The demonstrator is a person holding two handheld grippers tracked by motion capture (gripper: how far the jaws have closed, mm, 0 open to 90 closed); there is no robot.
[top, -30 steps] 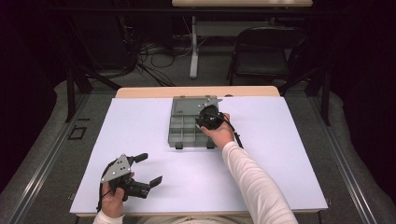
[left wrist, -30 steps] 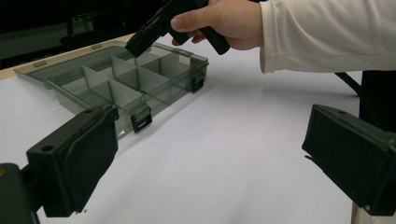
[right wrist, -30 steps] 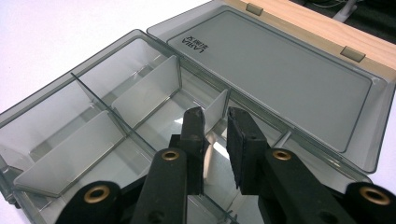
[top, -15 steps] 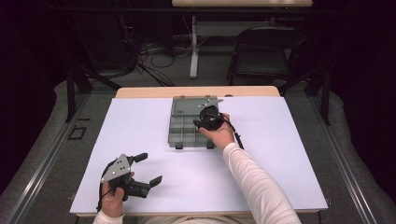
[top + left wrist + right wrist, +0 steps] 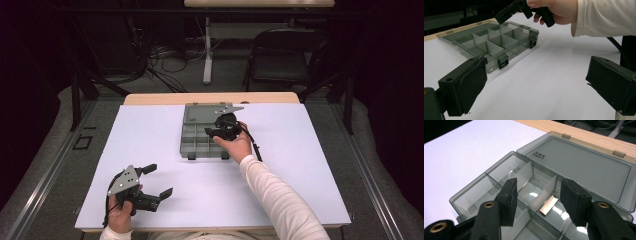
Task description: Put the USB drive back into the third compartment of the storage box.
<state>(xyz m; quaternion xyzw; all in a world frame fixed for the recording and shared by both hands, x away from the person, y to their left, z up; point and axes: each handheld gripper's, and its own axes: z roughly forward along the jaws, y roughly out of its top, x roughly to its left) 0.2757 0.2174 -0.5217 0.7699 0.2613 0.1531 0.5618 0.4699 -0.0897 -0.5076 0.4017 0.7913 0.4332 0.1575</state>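
A grey see-through compartment box (image 5: 196, 143) lies open on the white table sheet, its lid (image 5: 202, 113) folded flat behind it. My right gripper (image 5: 216, 131) hovers over the box's right-hand compartments, open, with nothing between its jaws. In the right gripper view the gripper (image 5: 540, 195) hangs above a divider (image 5: 547, 190) and a small pale flat piece (image 5: 548, 205) on a compartment floor. My left gripper (image 5: 159, 180) rests near the table's front left, open wide and empty. In the left gripper view the gripper (image 5: 536, 85) looks toward the box (image 5: 496, 42) and the right hand (image 5: 556, 10).
The white sheet (image 5: 300, 165) covers most of the table, with a wooden strip (image 5: 150, 98) bare at the far edge. A black folding chair (image 5: 280, 55) and cables stand on the floor beyond. The right gripper's cable (image 5: 252, 145) trails beside the box.
The right gripper has shifted slightly toward the near side over the box. The left gripper has stayed where it was.
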